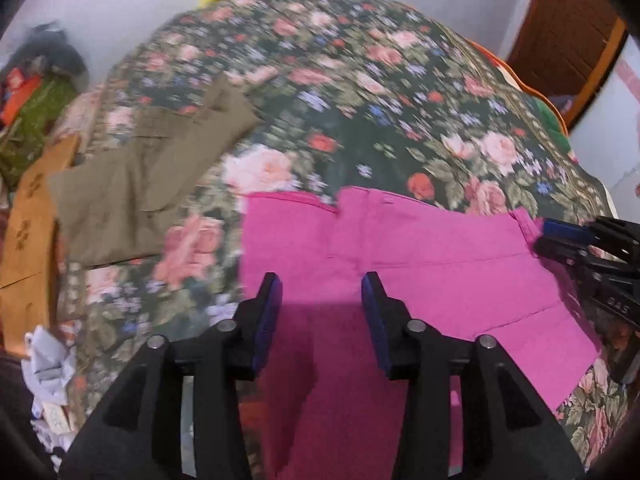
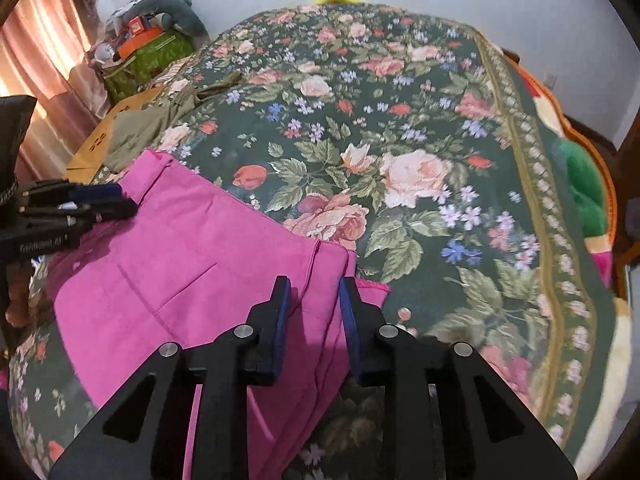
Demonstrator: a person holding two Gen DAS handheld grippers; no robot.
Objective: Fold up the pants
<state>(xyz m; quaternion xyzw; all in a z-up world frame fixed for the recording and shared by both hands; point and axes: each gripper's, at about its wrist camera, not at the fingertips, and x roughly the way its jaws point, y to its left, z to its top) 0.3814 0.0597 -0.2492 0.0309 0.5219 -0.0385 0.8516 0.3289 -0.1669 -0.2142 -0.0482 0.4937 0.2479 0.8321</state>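
Note:
Pink pants (image 1: 420, 240) lie flat on a floral bedspread (image 1: 320, 80), waistband toward the far side. My left gripper (image 1: 322, 280) hovers open over the left part of the pants, and only flat cloth shows in the gap between its blue pads. In the right wrist view it enters from the left (image 2: 120, 200) at the pants' (image 2: 180, 260) far corner. My right gripper (image 2: 314, 282) stands at the pants' right edge with a narrow gap. A fold of the pink edge lies between its fingers, which do not visibly pinch it. From the left wrist it appears at the right corner (image 1: 556, 240).
An olive-brown garment (image 1: 152, 168) lies at the bed's left side beside a cardboard box (image 1: 28, 216). Crumpled white cloth (image 1: 48, 360) sits below it. A heap of bags and clothes (image 2: 152, 40) stands at the back left. The bedspread (image 2: 400, 140) stretches bare to the right.

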